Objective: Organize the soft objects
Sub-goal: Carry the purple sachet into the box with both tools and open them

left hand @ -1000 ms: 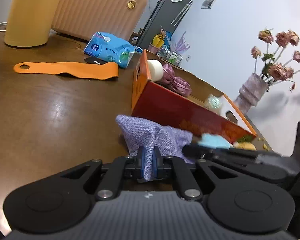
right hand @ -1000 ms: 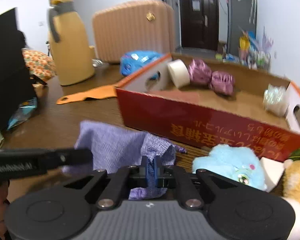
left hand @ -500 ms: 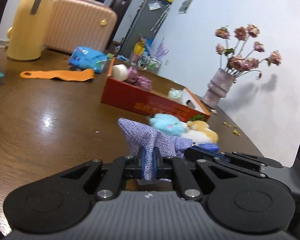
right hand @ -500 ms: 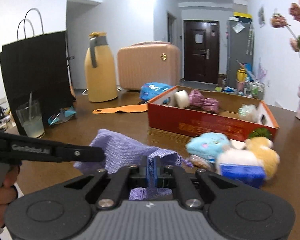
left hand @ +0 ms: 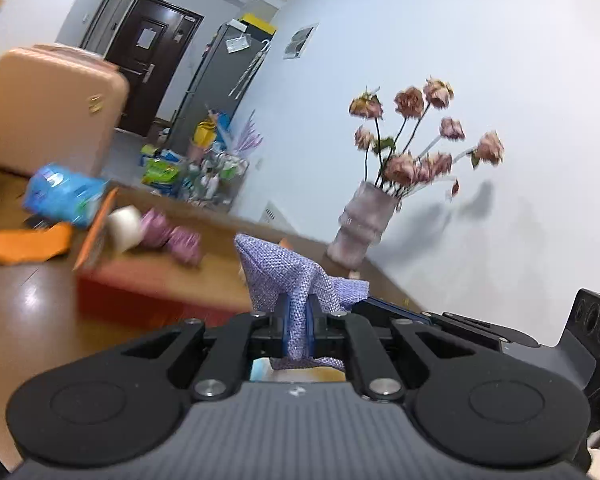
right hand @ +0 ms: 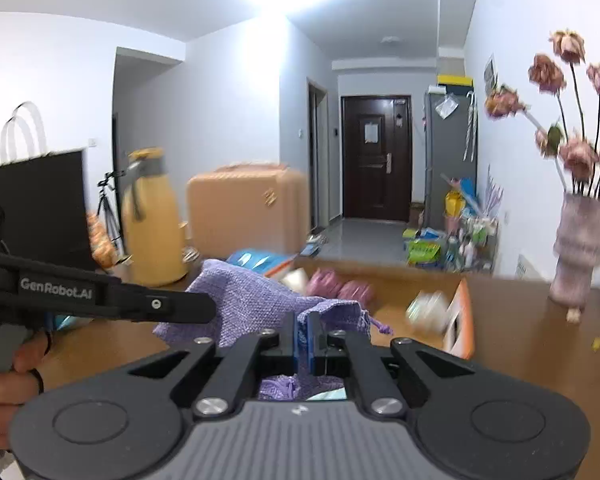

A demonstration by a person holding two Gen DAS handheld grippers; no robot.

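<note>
Both claws have risen with the purple woven pouch since the earlier frames, where it sagged close to the bench; now it hangs in the air, and the box has slid from centre frame to the lower left of the left wrist view.

Left claw is clenched on one edge of the pouch, right claw is clenched on another edge, the cloth stretched between them. In the right wrist view the left claw's arm crosses the left of the frame, held by the person's hand.

Risk, as I judge it: with the two grips so near the edges, pulling them apart too hard could slip the weave out of one claw, and the pouch would swing from the other. Its drawstring dangles loose and could snag on the box rim.

Left to right in the left wrist view: peach suitcase, blue packet, orange strap, the red cardboard box holding a white roll and pink plush pieces, then the vase of dried roses at the right. The box wall nearest the claws stands between pouch and box floor, so the load must clear it
</note>
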